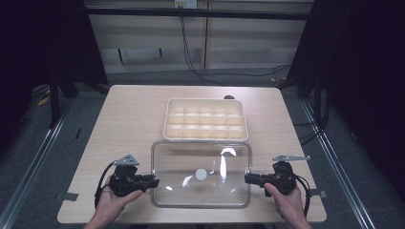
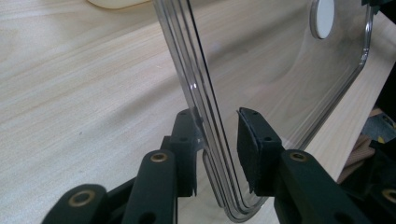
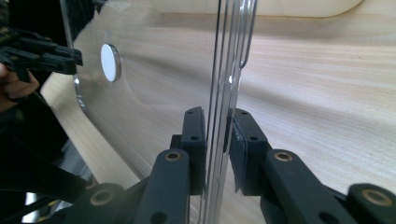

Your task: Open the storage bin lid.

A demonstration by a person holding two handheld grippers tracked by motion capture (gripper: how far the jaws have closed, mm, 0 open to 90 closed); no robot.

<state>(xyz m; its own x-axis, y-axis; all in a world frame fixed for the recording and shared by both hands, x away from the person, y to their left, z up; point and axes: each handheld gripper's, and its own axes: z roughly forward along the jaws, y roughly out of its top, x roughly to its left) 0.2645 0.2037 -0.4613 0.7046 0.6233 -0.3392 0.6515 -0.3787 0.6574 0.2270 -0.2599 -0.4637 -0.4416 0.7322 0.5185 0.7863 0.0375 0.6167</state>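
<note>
Clear plastic makes up the lid (image 1: 200, 174), which has a small white dot (image 1: 201, 174) in its middle. It sits at the near side of the wooden table (image 1: 129, 119), between the two hands. Just past its far edge is a cream tray (image 1: 206, 119) with many little boxes inside.

At the lid's left edge is the left gripper (image 1: 154, 182). In the left gripper view, the lid's rim (image 2: 212, 154) stands between its two black jaws. One jaw is against the rim. The other jaw has a small gap next to it, so this gripper (image 2: 219, 149) is a little open and does not squeeze the lid.

At the lid's right edge is the right gripper (image 1: 248, 179). In the right gripper view, its jaws are close on both sides of the rim (image 3: 217, 154), and this gripper (image 3: 217, 151) pinches the lid there. The white dot (image 3: 110, 62) shows farther off through the clear plastic, and the other gripper is at the far left of that view.

A person's left hand (image 1: 112, 200) and right hand (image 1: 286, 202) come in from the near edge and hold the tools.
</note>
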